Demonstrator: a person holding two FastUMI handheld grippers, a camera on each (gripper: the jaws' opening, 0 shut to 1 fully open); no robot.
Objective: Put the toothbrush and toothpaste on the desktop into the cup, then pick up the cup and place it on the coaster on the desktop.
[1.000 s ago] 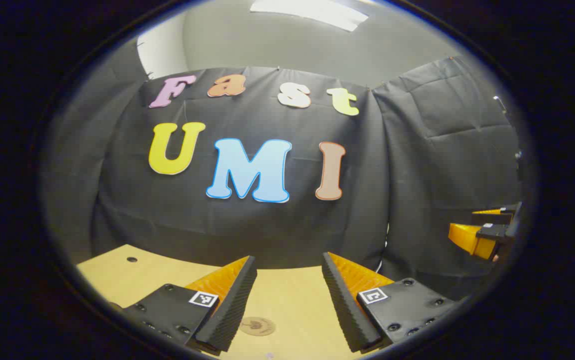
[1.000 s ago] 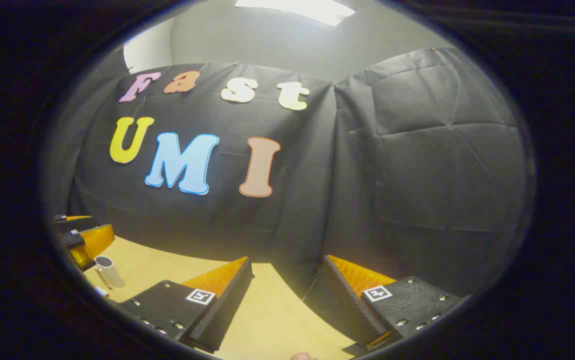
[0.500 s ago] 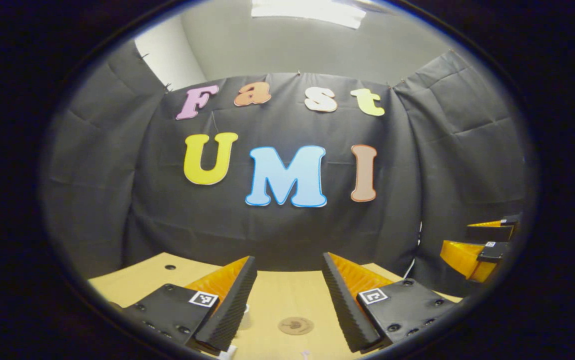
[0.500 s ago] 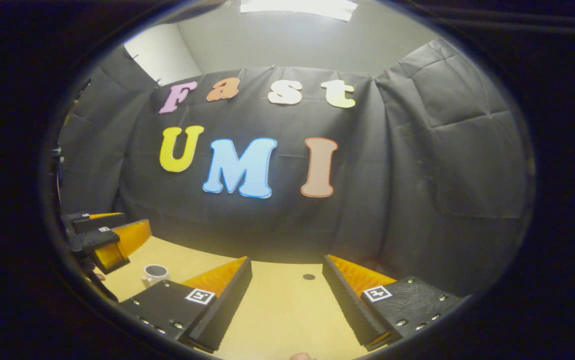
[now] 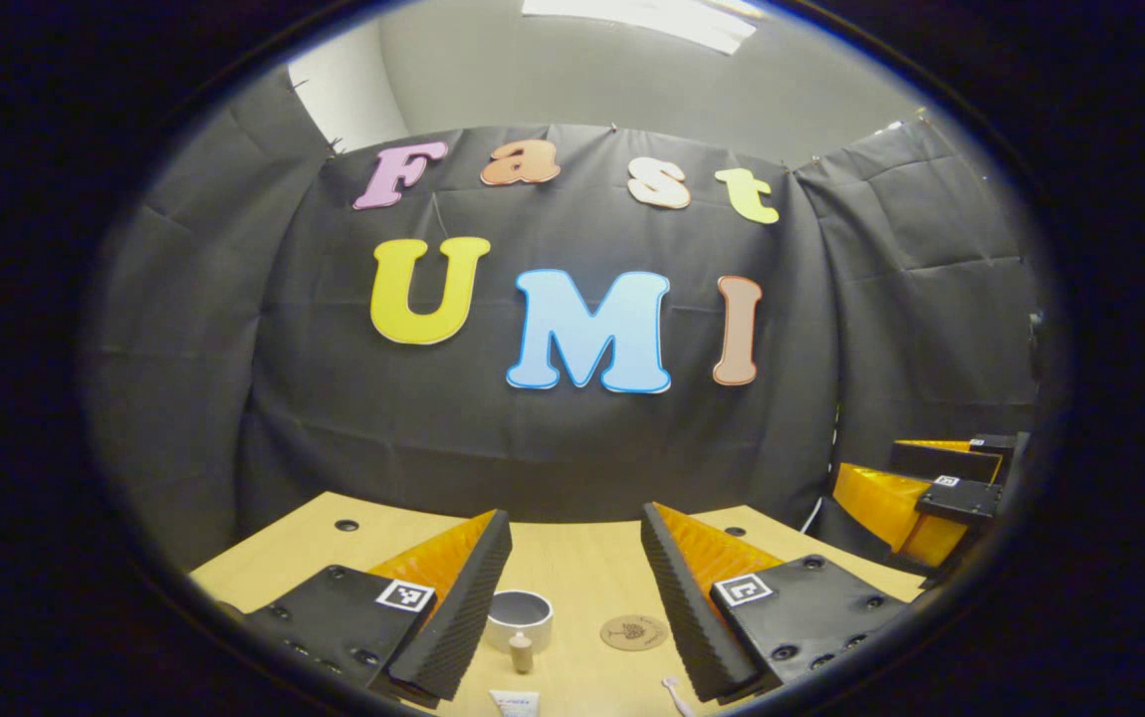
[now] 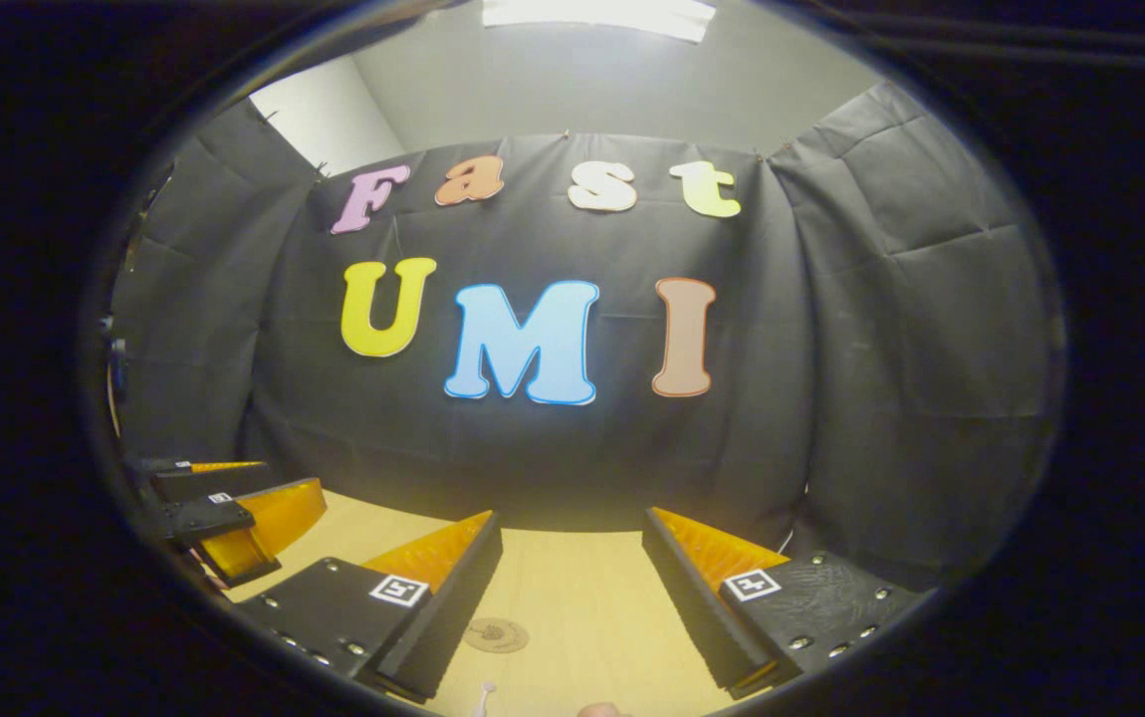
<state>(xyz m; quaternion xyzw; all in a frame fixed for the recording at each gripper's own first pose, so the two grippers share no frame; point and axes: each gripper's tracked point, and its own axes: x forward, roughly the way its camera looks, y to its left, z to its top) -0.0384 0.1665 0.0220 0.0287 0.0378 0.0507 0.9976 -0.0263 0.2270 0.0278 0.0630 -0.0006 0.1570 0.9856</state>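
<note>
Standing empty on the desktop [image 5: 572, 568], the cup [image 5: 520, 615] faces both grippers' wide-parted, unloaded jaws.

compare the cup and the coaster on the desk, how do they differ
In the left gripper view, the cup is pale and stands tall with an open mouth, while the coaster is a flat brown disc. The cup lies toward the left finger, the coaster toward the right finger. Both are round, rest apart on the wooden desk, and neither is gripped.
</note>
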